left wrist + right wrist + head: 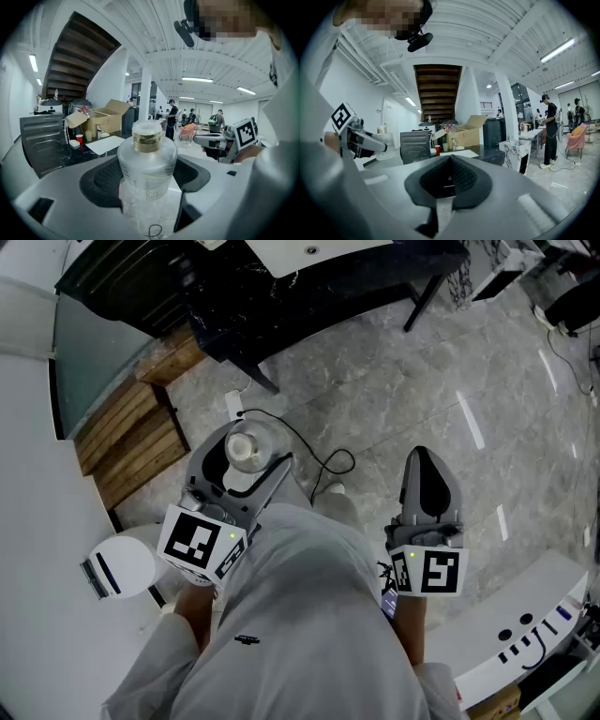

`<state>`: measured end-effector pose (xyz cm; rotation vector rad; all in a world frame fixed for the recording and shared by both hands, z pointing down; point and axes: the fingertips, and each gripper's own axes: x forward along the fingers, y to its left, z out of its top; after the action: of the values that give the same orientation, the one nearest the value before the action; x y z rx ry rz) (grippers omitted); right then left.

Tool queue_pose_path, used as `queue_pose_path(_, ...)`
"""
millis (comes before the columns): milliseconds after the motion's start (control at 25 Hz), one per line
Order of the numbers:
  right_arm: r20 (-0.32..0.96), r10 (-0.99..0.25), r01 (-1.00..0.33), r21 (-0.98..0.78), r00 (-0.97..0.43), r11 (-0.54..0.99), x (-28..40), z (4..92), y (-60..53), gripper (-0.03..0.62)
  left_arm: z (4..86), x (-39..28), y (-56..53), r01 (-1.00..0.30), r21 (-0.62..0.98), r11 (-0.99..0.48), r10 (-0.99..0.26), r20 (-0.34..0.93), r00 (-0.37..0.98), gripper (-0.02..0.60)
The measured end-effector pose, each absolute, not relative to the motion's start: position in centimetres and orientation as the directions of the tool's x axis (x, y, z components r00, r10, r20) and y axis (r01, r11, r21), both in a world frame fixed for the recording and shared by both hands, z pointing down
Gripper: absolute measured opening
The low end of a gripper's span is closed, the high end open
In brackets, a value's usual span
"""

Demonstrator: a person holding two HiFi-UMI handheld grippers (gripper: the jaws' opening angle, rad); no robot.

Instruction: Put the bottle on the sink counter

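A clear plastic bottle (246, 448) with a pale cap stands upright between the jaws of my left gripper (236, 465), which is shut on its body. In the left gripper view the bottle (147, 161) fills the middle, with the dark pads (105, 180) on either side of it. My right gripper (424, 465) hangs to the right over the floor, its jaws shut together and nothing in them; its pads (461, 180) meet in the right gripper view. The black marble sink counter (309, 296) lies ahead at the top of the head view.
On the counter (65, 157) stand a cardboard box (101, 121) and a red cup (79, 138). A black cable (319, 460) trails over the grey floor. Wooden steps (136, 437) and a round white unit (122, 566) are at left. Several people stand far off.
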<state>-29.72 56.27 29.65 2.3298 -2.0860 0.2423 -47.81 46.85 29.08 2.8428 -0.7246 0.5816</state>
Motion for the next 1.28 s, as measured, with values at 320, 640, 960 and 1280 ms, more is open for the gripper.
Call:
queue_pose_path(320,0.147,-0.981,-0.986,-0.090,0.128,-0.142,-31.9,28.0,60.2,0.011,27.2,-46.9,51.1,-0.457,0.080,-0.886,-0.387,0.415,0.823,0.333)
queue_pose_path(640,0.138,-0.983,-0.985,-0.112,0.118,-0.134,-31.5,28.0,62.2,0.011,28.6,-46.8,53.7,-0.469,0.084,-0.879,-0.396,0.418,0.818,0.333)
queue_pose_path(960,0.078,-0.992,-0.986,-0.126,0.099,-0.108,-30.1,27.0,63.8,0.011,28.6,-45.2,54.3,-0.476,0.045,-0.879,-0.413,0.430,0.803,0.333)
queue_pose_path(1280,0.117,-0.992,-0.984,-0.165,0.050,-0.069,-29.2,27.0,63.7,0.011,28.7,-44.9,54.7,-0.515,0.059,-0.855,-0.441,0.439,0.783,0.333)
